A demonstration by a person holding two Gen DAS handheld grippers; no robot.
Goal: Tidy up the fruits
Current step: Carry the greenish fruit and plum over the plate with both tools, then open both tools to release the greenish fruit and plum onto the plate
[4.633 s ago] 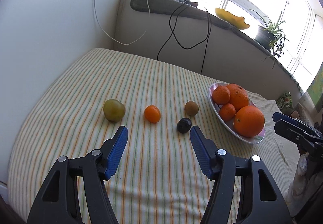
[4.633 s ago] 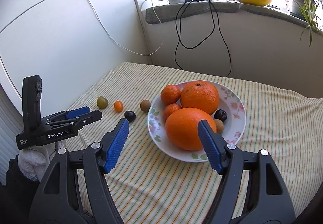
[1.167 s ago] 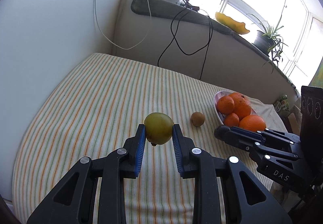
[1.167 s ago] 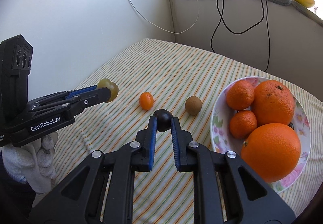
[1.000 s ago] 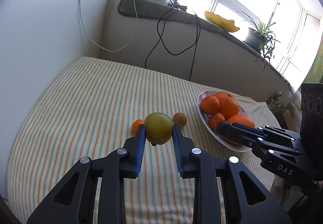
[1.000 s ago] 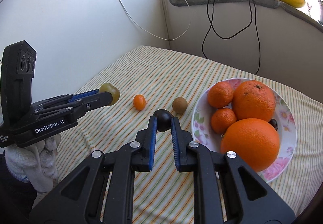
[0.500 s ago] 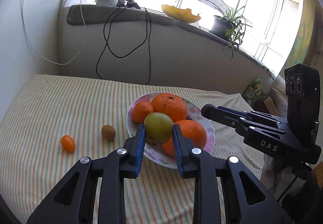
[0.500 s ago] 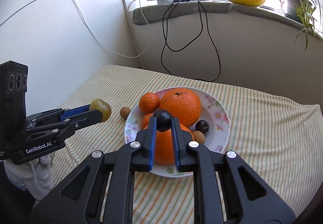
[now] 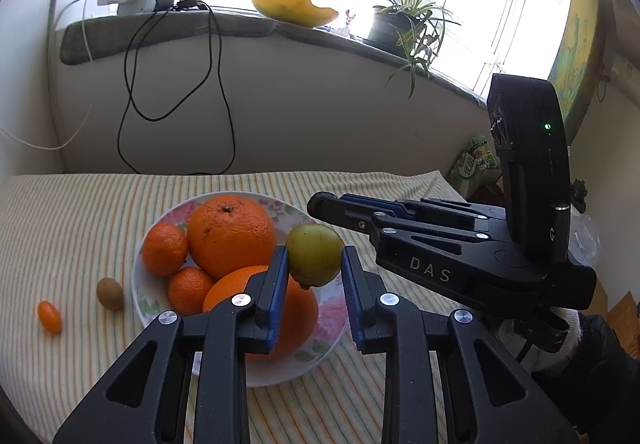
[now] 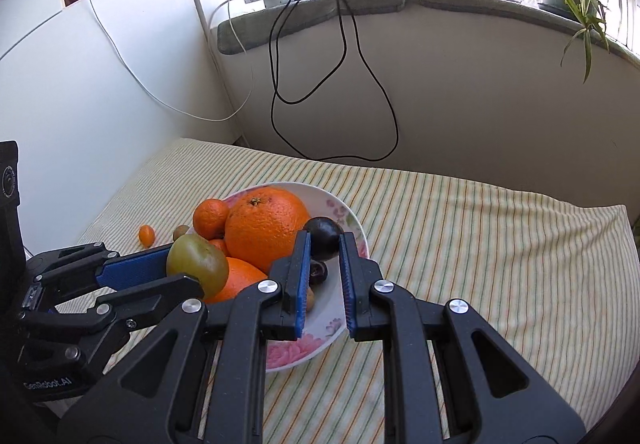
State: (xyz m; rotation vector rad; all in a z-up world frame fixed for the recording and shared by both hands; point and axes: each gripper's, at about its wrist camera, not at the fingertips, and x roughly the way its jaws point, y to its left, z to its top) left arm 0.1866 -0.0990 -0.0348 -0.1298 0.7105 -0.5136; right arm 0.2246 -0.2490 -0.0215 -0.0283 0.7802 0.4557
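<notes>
My left gripper [image 9: 314, 264] is shut on a yellow-green round fruit [image 9: 315, 254] and holds it above the floral plate [image 9: 138, 284] of oranges [image 9: 231, 230]. In the right wrist view the same green fruit [image 10: 197, 269] hangs over the plate's left side. My right gripper [image 10: 324, 244] is shut on a small dark plum [image 10: 323, 238], above the plate's [image 10: 352, 216] middle. Another dark fruit [image 10: 318, 271] and several oranges [image 10: 266, 228] lie in the plate. A kiwi [image 9: 110, 294] and a small orange kumquat [image 9: 49, 317] rest on the striped cloth left of the plate.
The striped cloth [image 10: 480, 244] covers the surface, with a wall at the left and a ledge behind. Black cables [image 9: 176, 84] hang down the back wall. A potted plant [image 9: 404, 24] and a yellow peel [image 9: 294, 8] sit on the windowsill.
Both grippers closed on their fruits, lifted them off the cloth and carried them rightwards until they hang over the plate. The kiwi and the kumquat stayed on the cloth.
</notes>
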